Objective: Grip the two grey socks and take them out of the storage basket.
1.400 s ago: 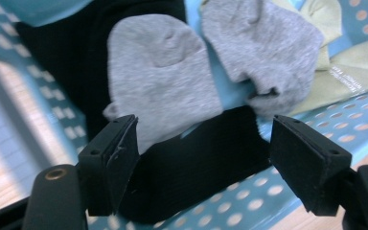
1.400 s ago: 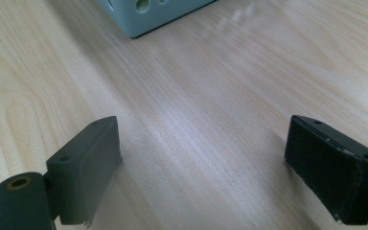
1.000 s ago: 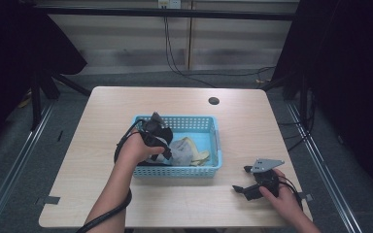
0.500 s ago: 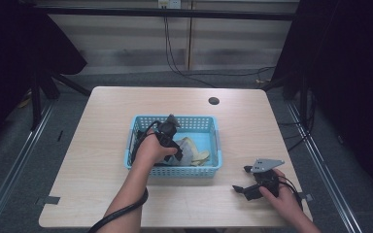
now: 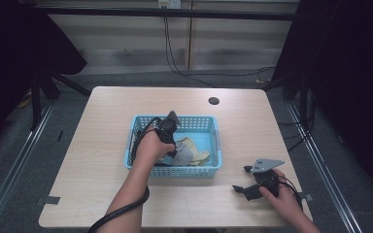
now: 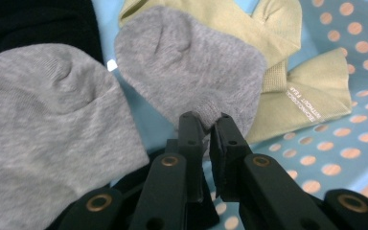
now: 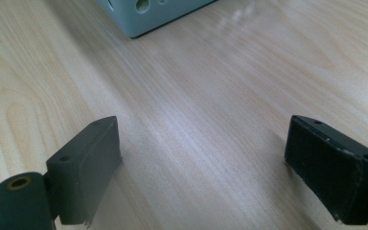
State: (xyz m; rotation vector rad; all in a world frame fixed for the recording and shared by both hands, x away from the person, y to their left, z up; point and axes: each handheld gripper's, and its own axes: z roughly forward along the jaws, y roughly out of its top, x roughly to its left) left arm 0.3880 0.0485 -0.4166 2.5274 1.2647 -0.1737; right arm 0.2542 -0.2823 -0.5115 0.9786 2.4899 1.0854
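Worktop (image 5: 102, 145) of pale wood grain is filling the middle of the high view, with a small dark round hole (image 5: 213, 101) lying near its upper right part. A light-blue perforated plastic basket (image 5: 194, 121) is sitting at the centre of that view, and socks are lying on its dotted floor. In the left gripper view, one grey knitted sock (image 6: 48, 124) is spreading across the left half of the frame, a second grey knitted sock (image 6: 191, 72) is lying at the upper centre, and an olive-green sock with small printed lettering (image 6: 297, 91) is stretching along the upper right, its edge tucked under the second grey one. Something black (image 6: 38, 21) is lying in the upper left corner, too dark to tell what.

The left hand-held gripper (image 6: 206, 125) is reaching down into the basket, just left of centre in the high view; its jaws have just been closing, and they are now pinching the lower edge of the second grey knitted sock between their tips. The right hand-held gripper (image 7: 201, 167) is resting low over the bare worktop at the lower right of the high view, well apart from the basket, with its jaws standing wide and nothing between them.
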